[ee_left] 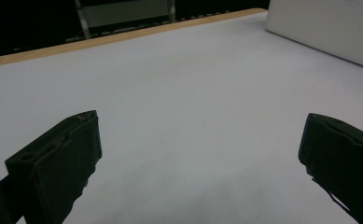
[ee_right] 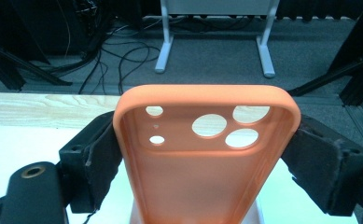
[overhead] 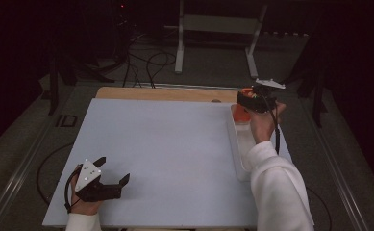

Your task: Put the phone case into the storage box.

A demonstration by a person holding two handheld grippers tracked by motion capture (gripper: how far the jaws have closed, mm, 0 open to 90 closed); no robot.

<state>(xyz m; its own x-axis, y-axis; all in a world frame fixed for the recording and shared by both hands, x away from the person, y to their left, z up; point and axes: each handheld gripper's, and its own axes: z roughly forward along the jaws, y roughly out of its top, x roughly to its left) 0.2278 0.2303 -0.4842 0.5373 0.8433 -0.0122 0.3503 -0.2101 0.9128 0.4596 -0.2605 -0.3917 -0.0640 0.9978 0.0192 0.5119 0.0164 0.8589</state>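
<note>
Left tool [overhead: 112, 169]: it rests low at the near left corner of the worktop [overhead: 165, 159], jaws spread wide with nothing between them. In the left gripper view the jaws frame bare pale surface, with the white tray's wall [ee_left: 324, 28] off to the far right.

Phone case [ee_right: 202, 158]: orange, soft-looking, with round camera holes near its top edge. In the right gripper view it stands between the jaws with its open inner side facing the camera. From above it shows as a patch of orange [overhead: 241, 113] over the far end of the tray.

Right tool [overhead: 244, 98]: held up at the far right of the worktop, its jaws pressed against the two long sides of the phone case. The grip looks even on both sides.

Step in hand: I judge the case is being lifted out of the tray, or carried over it. To do it well, keep the squeeze light, since a soft case bows under pressure and may spring free. Keep it level, and clear the tray wall before moving across.

Tray [overhead: 237, 149]: white, long, lying along the right edge of the worktop.

Surface: a pale sheet covers the worktop, and a strip of bare wood [overhead: 165, 93] shows along the far edge.

Room: dim, grey floor, loose black cables [overhead: 148, 60], white frame legs [overhead: 179, 43] behind.
</note>
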